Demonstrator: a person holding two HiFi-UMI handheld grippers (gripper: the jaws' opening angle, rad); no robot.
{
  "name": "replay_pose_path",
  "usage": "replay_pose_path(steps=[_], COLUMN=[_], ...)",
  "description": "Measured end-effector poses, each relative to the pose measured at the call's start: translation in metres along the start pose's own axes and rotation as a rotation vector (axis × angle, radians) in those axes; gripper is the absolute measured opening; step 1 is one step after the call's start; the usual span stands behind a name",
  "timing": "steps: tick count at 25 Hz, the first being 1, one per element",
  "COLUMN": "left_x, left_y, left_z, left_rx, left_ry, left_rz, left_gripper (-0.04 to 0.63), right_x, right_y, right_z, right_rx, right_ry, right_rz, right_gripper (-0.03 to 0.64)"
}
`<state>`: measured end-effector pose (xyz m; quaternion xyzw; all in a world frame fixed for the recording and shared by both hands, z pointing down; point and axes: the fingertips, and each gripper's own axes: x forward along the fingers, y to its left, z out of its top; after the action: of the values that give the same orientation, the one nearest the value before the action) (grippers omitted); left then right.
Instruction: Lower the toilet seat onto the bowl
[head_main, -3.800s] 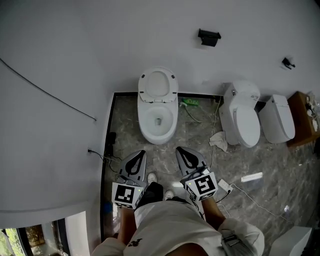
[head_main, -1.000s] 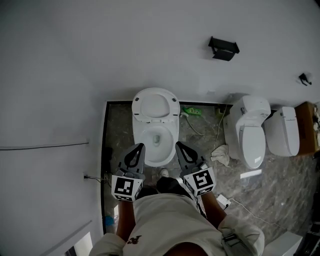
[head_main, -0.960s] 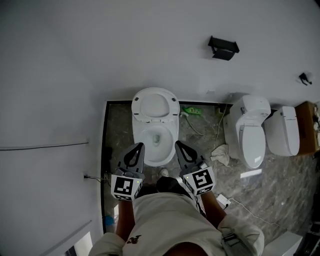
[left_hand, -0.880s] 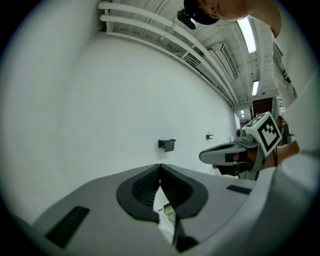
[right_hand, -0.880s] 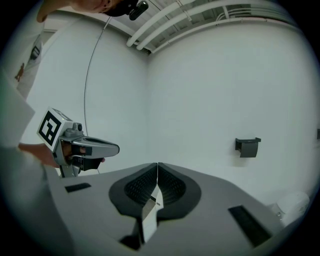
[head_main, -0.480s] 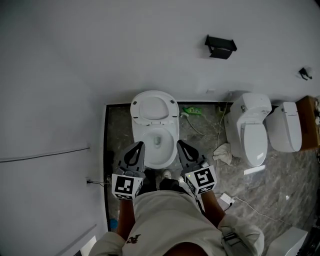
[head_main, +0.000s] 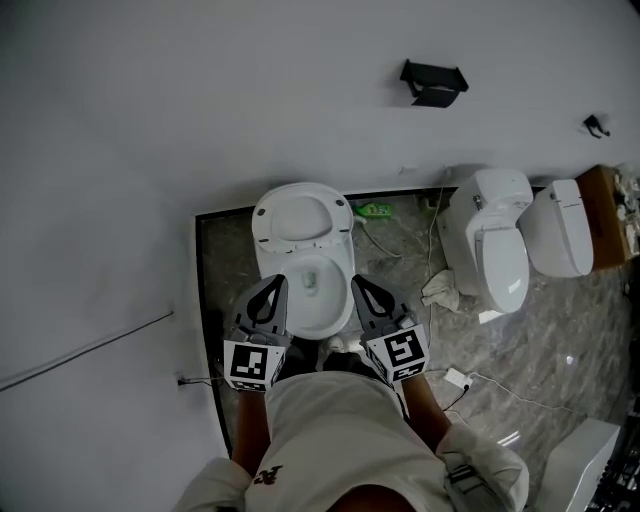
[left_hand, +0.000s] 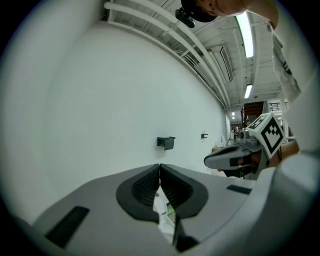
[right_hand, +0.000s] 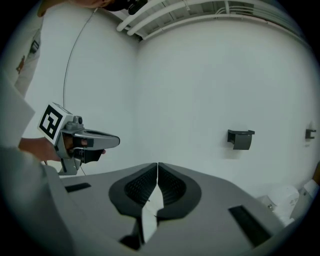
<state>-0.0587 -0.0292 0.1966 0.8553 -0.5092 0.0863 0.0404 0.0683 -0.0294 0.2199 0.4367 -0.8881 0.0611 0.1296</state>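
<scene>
A white toilet stands against the wall in the head view, its seat (head_main: 301, 214) raised upright above the open bowl (head_main: 320, 291). My left gripper (head_main: 274, 283) hovers over the bowl's left rim, shut and holding nothing. My right gripper (head_main: 357, 283) hangs over the bowl's right rim, likewise shut and holding nothing. Both point toward the wall. In the left gripper view the jaws (left_hand: 159, 168) meet, and a sliver of the white toilet (left_hand: 162, 209) shows below them. In the right gripper view the jaws (right_hand: 157, 166) also meet.
Two more white toilets (head_main: 489, 244) (head_main: 556, 232) stand to the right, beside a wooden cabinet (head_main: 603, 208). A black holder (head_main: 432, 83) hangs on the wall. A green item (head_main: 375, 210), a rag (head_main: 438, 288) and cables (head_main: 500, 385) lie on the marble floor.
The person has stepped closer to the toilet. Both grippers have moved forward from in front of the bowl to over its rim. Their jaws stayed shut.
</scene>
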Motion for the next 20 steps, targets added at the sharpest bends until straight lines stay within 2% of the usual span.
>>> replay_pose_path(steps=[9,20], left_x=[0.033,0.066], left_y=[0.048,0.091], left_z=[-0.019,-0.062], left_rx=[-0.011,0.013], left_ry=[0.008,0.068], left_rz=[-0.082,-0.174], left_gripper=[0.023,0.025], right_x=[0.050,0.109], right_y=[-0.003,0.002], right_z=[-0.010,-0.030], right_rx=[-0.017,-0.060], right_ry=[0.041,0.094], right_rz=[-0.119,-0.196], right_gripper=[0.023,0.023])
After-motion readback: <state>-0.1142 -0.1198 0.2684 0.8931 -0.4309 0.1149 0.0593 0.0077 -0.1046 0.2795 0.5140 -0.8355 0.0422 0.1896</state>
